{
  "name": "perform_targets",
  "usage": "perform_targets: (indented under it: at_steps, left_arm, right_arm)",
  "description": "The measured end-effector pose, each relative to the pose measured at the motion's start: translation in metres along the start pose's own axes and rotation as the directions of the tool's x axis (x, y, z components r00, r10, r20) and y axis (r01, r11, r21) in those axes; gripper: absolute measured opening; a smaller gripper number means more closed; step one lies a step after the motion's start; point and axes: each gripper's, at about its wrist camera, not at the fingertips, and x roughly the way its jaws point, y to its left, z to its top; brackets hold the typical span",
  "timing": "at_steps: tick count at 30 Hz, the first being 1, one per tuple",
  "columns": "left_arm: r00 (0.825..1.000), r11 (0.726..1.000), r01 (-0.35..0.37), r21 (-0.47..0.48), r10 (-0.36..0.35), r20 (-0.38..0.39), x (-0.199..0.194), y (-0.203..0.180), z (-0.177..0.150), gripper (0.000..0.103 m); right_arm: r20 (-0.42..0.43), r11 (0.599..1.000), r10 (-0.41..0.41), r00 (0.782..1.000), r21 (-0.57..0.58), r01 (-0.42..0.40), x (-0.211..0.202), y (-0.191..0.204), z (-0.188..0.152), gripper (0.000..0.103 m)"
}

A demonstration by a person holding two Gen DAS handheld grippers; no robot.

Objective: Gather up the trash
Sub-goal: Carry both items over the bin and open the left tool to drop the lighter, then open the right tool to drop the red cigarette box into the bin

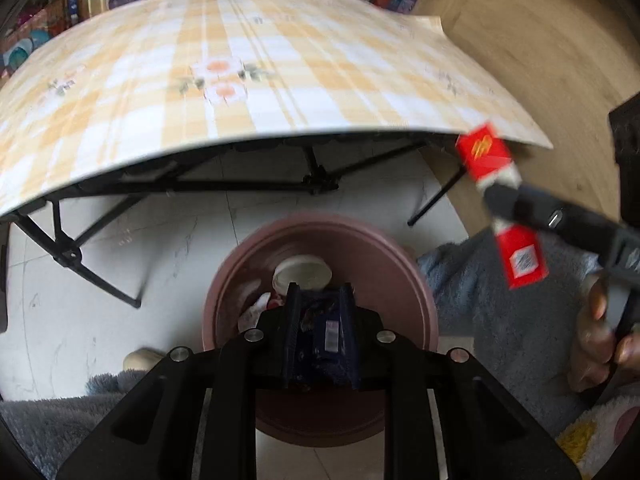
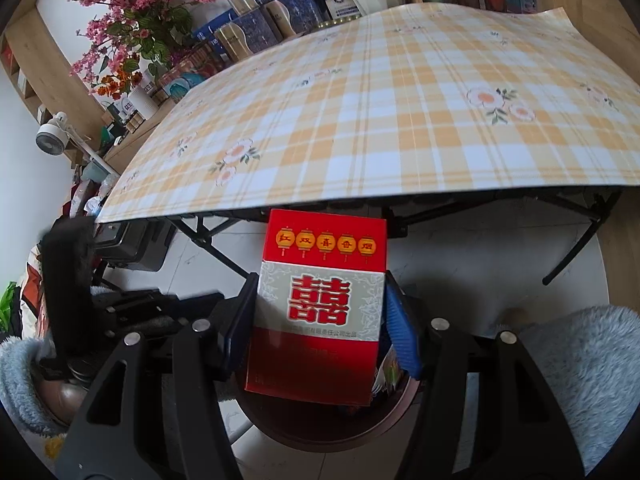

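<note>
Right tool (image 2: 320,320) pinches a red-and-white cigarette pack (image 2: 320,304) by its sides; the pack face shows a large red 囍 and five yellow lanterns reading 红双喜香烟. Left tool (image 1: 320,328) pinches a dark blue wrapper (image 1: 326,336), print unreadable, directly above the brown bin (image 1: 400,280). Bin stands on the floor before the plaid-covered counter (image 1: 280,80), trash inside.

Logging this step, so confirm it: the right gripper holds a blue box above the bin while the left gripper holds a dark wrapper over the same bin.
Wrong in one detail: the box in the right gripper is red, not blue, as the right wrist view shows. The left gripper does hold a dark wrapper over the bin.
</note>
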Motion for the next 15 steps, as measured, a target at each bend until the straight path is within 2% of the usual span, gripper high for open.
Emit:
perform_targets:
  at_steps: [3,5,9,11,15]
  left_arm:
    - [0.997,1.0,-0.001,-0.019,0.003,0.08,-0.015,0.002,0.003,0.048]
    - [0.99,0.999,-0.003,-0.036,0.008,0.138,-0.026,0.005,0.004,0.053]
    - [0.971,0.997,-0.024,-0.072,0.04,0.235,-0.046,0.012,0.007,0.074]
    - [0.959,0.994,-0.039,-0.105,0.066,0.275,-0.054,0.018,0.008,0.079]
    - [0.948,0.983,-0.058,-0.174,0.109,0.3,-0.06,0.03,0.011,0.088]
  right_arm:
    - [-0.012,1.0,-0.009,1.0,-0.023,0.009,0.006,0.002,-0.003,0.06]
    - [-0.023,0.999,-0.013,1.0,-0.036,0.012,0.011,0.004,-0.005,0.06]
    - [-0.056,0.998,-0.016,0.998,-0.058,0.013,0.024,0.007,-0.007,0.06]
    - [-0.074,0.997,-0.019,0.997,-0.073,0.014,0.03,0.01,-0.009,0.06]
    - [-0.111,0.995,-0.028,0.993,-0.1,0.017,0.041,0.015,-0.013,0.06]
